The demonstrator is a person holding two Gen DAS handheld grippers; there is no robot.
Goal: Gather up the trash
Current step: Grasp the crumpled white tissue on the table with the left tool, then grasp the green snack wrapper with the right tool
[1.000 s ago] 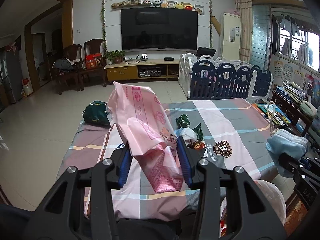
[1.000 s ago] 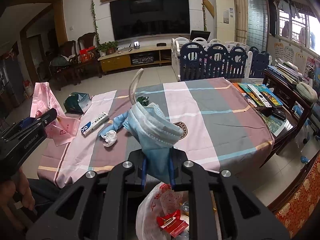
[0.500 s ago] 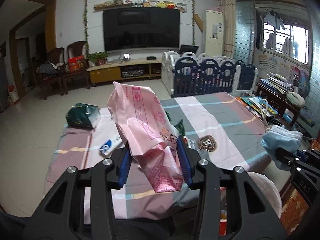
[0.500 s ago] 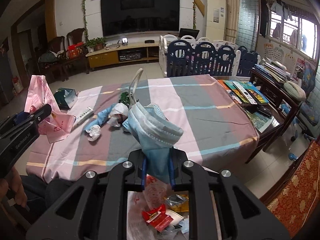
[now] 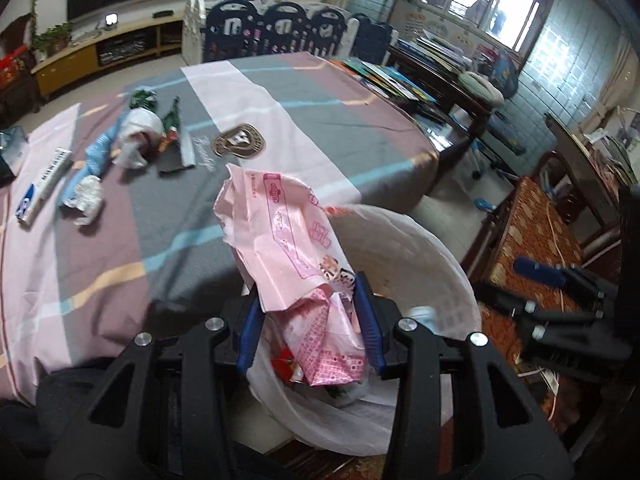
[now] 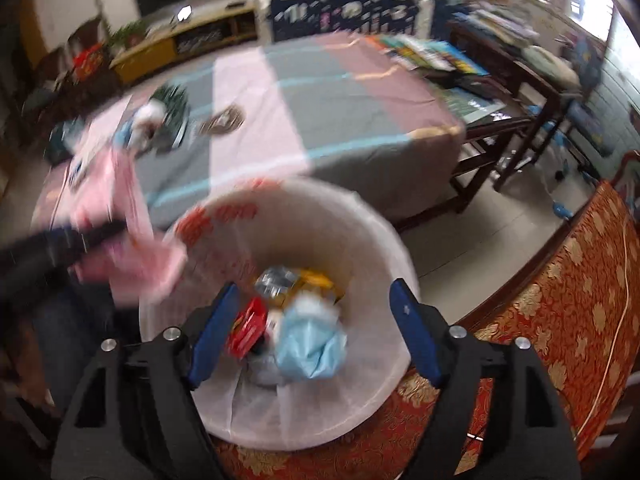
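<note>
Left wrist view: trash goes into the lined bin (image 5: 420, 248) beside the table.
Left of the bin, the left gripper (image 5: 308, 332) pinches a pink wrapper (image 5: 288, 248) above its rim, ready to drop; over it, the right gripper (image 6: 316, 332) has just been opening, jaws wide and empty, the blue mask (image 6: 312, 344) lying inside.

- We see a striped tablecloth (image 5: 328, 120) bearing a brown emblem (image 5: 239, 143).
- We see books (image 5: 384, 80) stacked beside it.
- A playpen fence (image 5: 288, 28) stands behind.

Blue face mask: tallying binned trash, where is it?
Right wrist view: the face mask lies in the white bin, beside a red wrapper.
</note>
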